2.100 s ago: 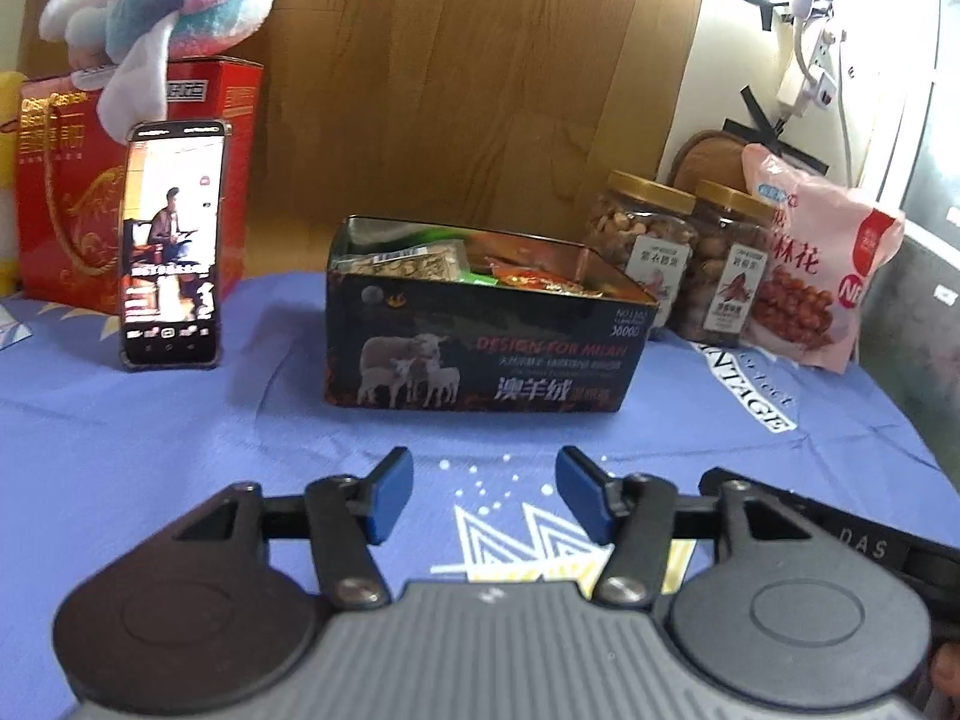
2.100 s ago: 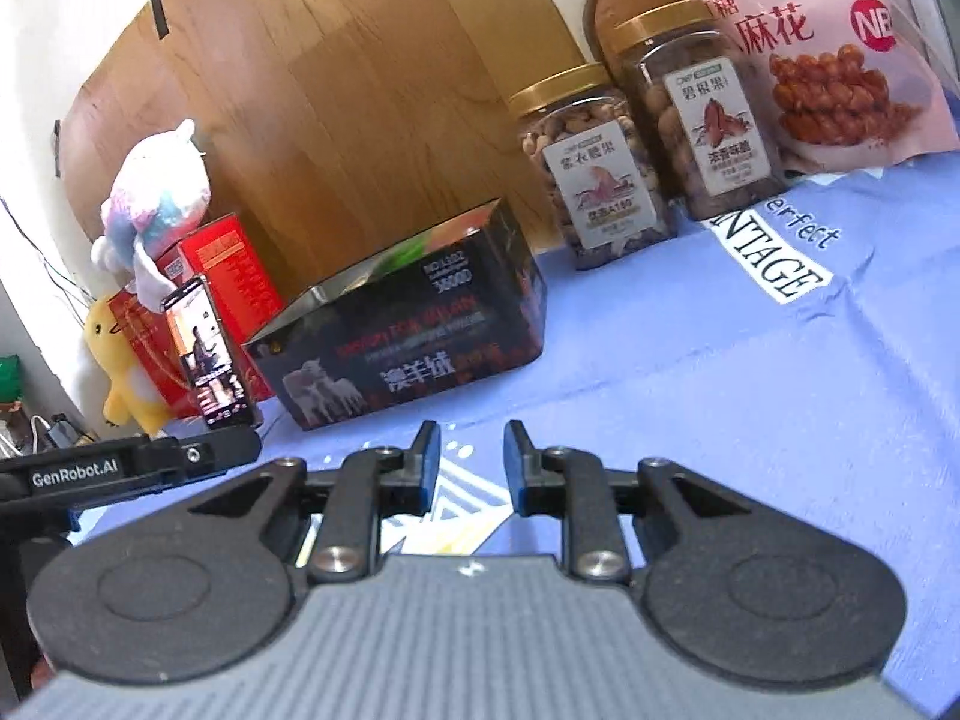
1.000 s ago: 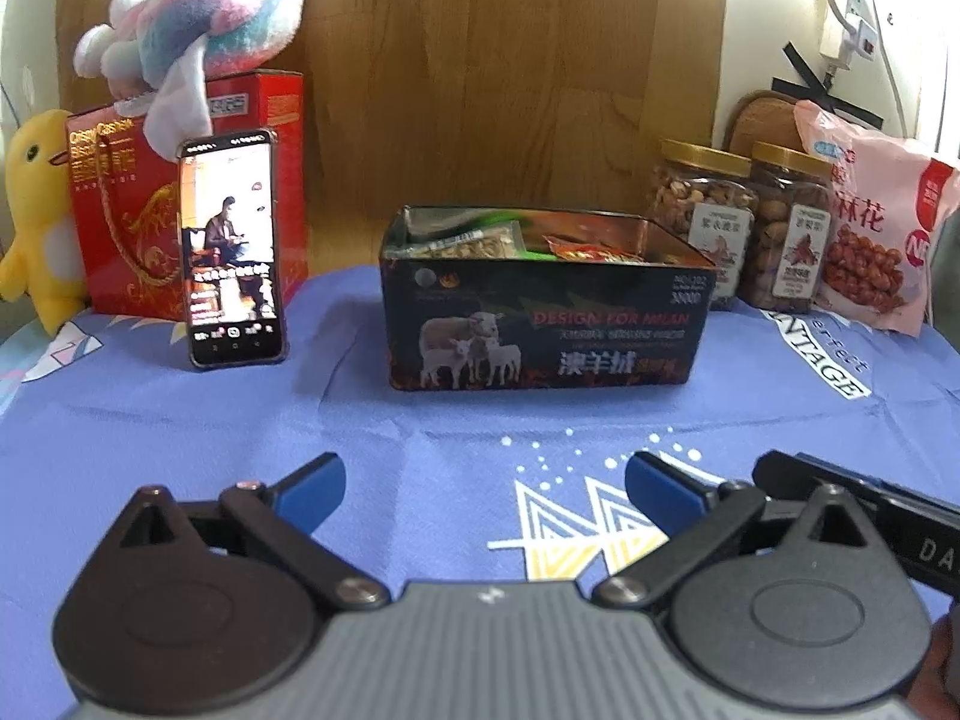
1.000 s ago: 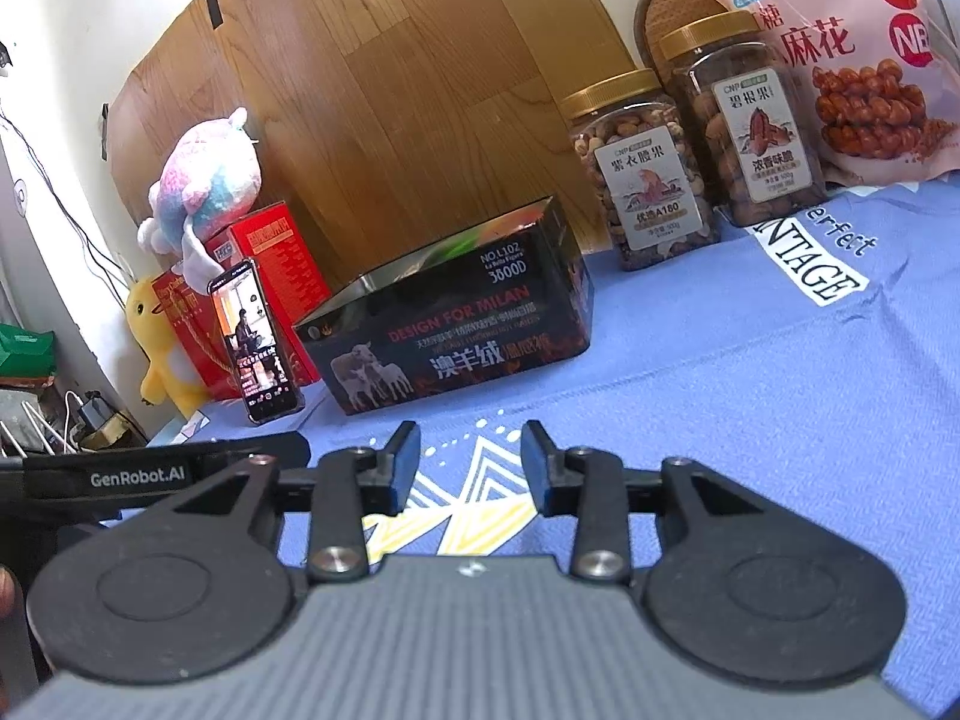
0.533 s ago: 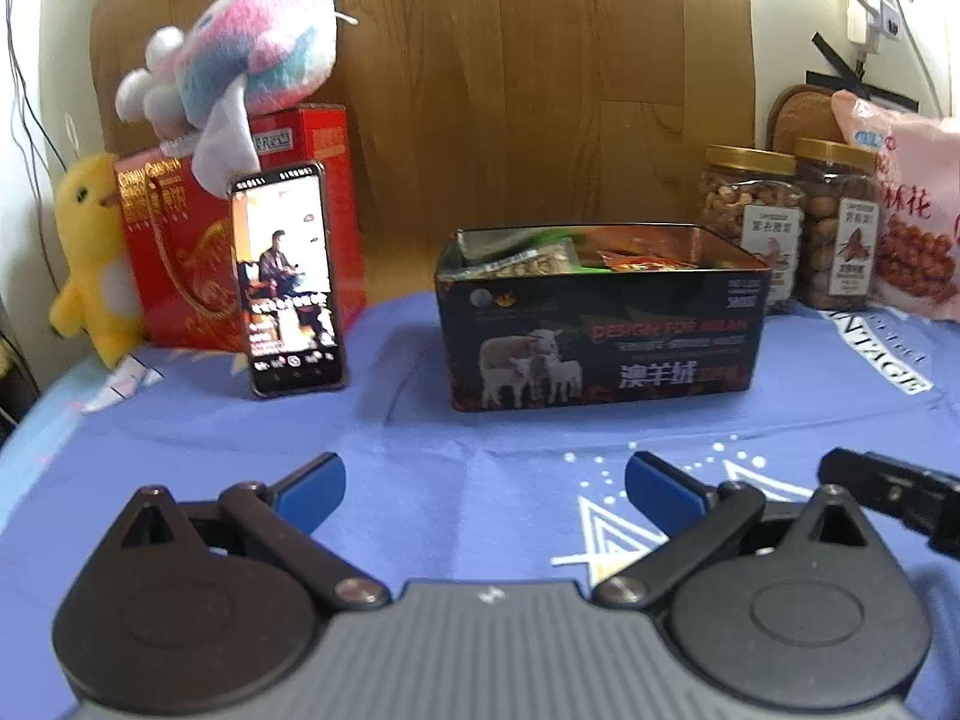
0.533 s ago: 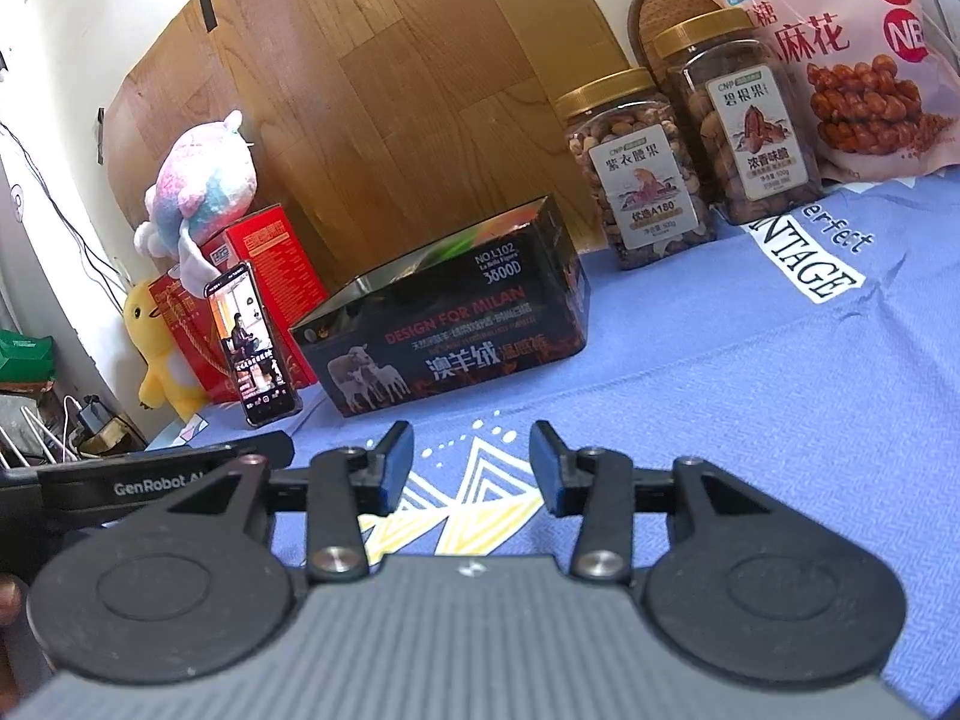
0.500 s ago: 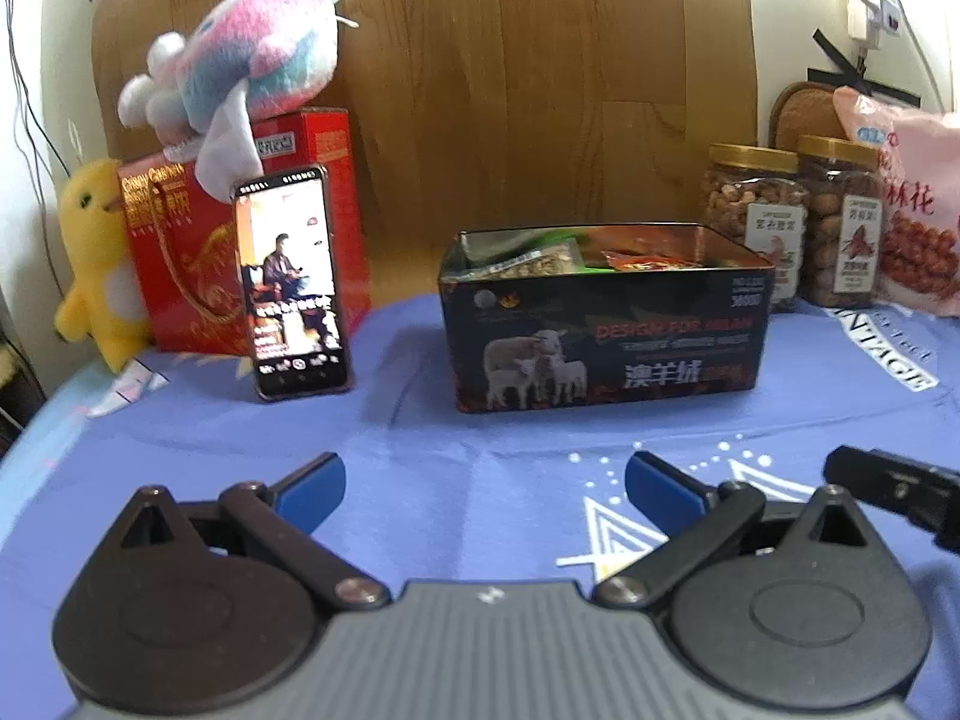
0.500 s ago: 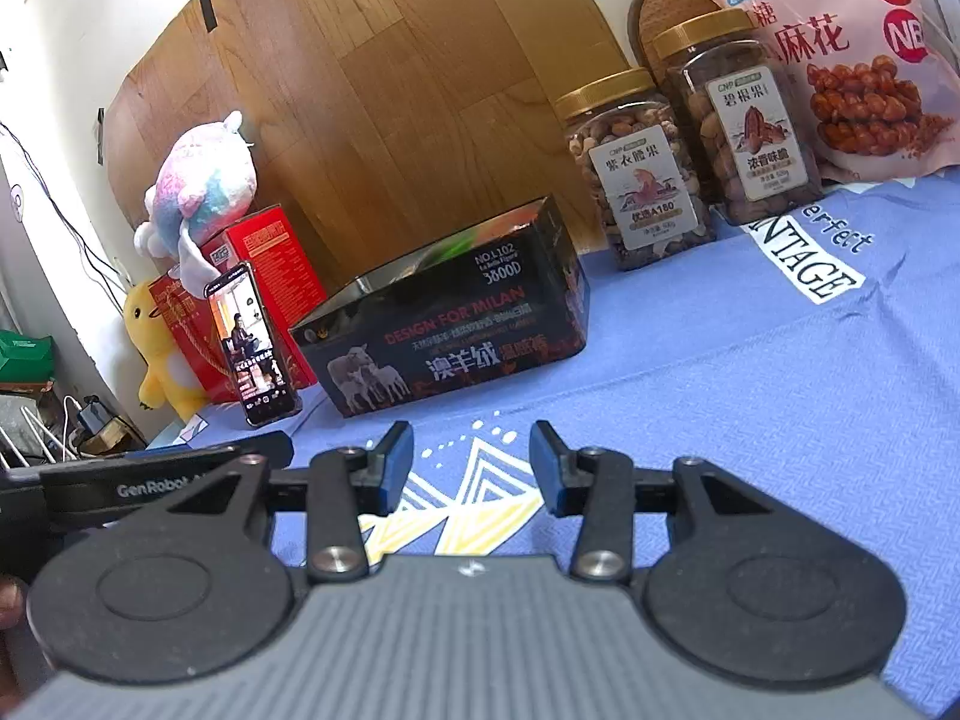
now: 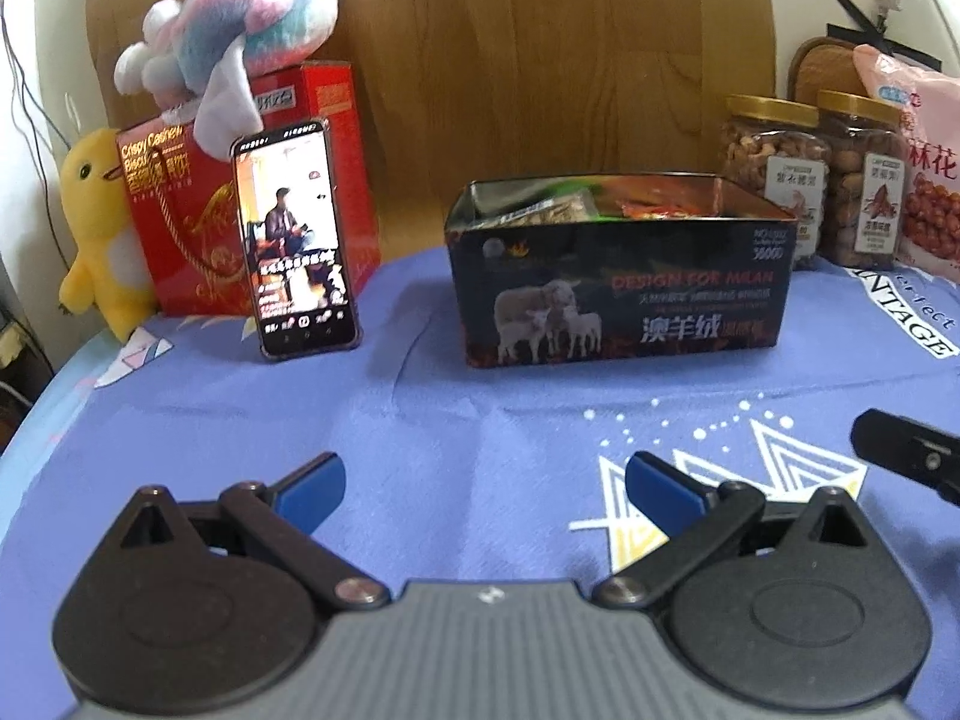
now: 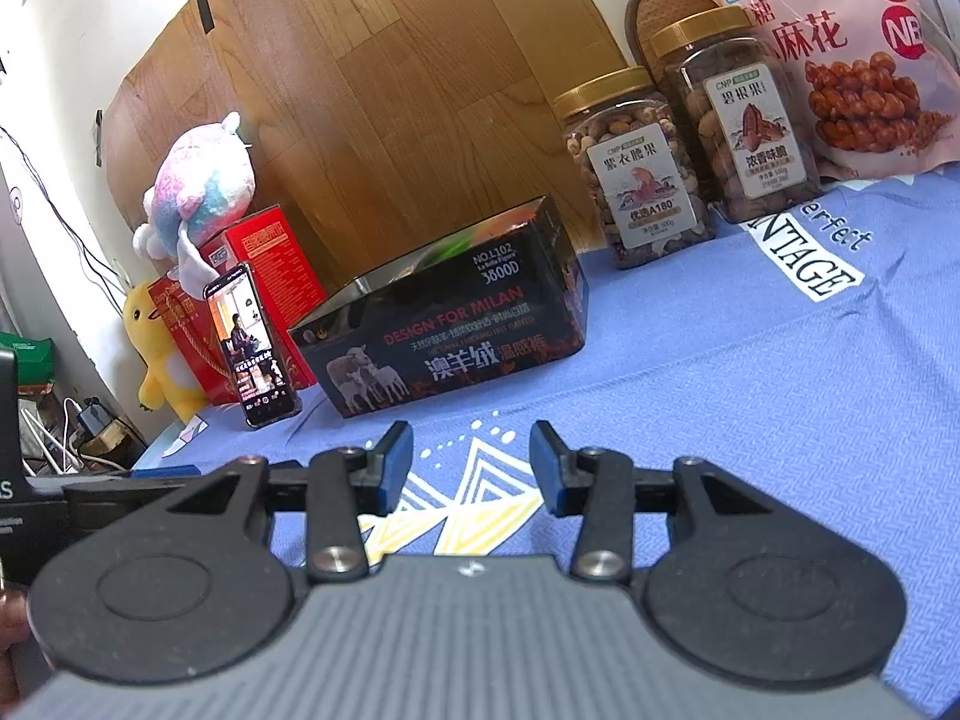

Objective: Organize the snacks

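At the bottom of the left wrist view I see my left claw (image 9: 485, 489) with its blue pads spread wide, and only the blue cloth (image 9: 480, 420) shows between them. In the right wrist view my right claw (image 10: 471, 465) stands at the lower middle, its jaws parted about halfway, and nothing is between them either. Both claws hang over the cloth that covers the counter, near its white and yellow triangle print (image 10: 474, 480). A black part of the other device comes into each view from the side, at the right edge in the left view and at the left edge in the right view.

Further back, in the middle of both frames, stands the dark tin box (image 9: 618, 294) with sheep printed on its front. It is open on top, and snack packets (image 9: 600, 204) lie inside it; I can see green, orange and beige wrappers, but I cannot read them.

To the left of the box a phone (image 9: 294, 240) with a lit screen leans against a red gift box (image 9: 180, 210). A pink and blue plush toy (image 9: 240, 30) sits on top of the red box and a yellow plush duck (image 9: 99, 228) stands beside it.

At the upper right, behind the tin box, two jars of nuts (image 10: 690, 144) with gold lids stand side by side, and a pink bag of twisted snacks (image 10: 852, 48) leans just beside them. A wooden board (image 9: 540, 60) rises behind everything.
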The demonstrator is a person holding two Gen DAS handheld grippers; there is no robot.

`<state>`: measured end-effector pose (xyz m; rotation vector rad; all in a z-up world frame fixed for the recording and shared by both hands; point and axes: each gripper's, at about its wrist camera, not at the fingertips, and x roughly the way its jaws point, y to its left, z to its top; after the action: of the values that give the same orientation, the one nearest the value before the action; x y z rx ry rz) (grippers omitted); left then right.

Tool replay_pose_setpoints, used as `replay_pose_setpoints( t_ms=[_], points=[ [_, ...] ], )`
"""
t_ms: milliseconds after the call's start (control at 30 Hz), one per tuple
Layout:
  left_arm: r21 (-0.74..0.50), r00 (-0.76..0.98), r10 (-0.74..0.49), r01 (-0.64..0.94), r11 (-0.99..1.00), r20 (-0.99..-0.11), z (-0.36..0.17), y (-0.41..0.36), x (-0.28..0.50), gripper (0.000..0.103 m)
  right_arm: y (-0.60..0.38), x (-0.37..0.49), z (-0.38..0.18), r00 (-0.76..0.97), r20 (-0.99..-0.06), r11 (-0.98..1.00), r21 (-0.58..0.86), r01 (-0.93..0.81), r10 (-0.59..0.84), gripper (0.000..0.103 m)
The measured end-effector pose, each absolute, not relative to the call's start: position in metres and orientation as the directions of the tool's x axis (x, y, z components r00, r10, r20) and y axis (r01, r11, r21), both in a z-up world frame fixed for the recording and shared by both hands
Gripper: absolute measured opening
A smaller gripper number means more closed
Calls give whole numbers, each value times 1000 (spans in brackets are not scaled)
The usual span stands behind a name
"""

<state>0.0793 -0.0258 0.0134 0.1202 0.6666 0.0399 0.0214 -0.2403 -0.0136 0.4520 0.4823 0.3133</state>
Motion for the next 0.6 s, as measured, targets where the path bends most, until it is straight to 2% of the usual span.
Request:
replay_pose_setpoints(
  t_ms=[600],
  points=[
    [129,782,86,-7,992,-618,12,-26,82,103,-241,21,-14,843,-373,853,491,-176,388,47]
  ],
)
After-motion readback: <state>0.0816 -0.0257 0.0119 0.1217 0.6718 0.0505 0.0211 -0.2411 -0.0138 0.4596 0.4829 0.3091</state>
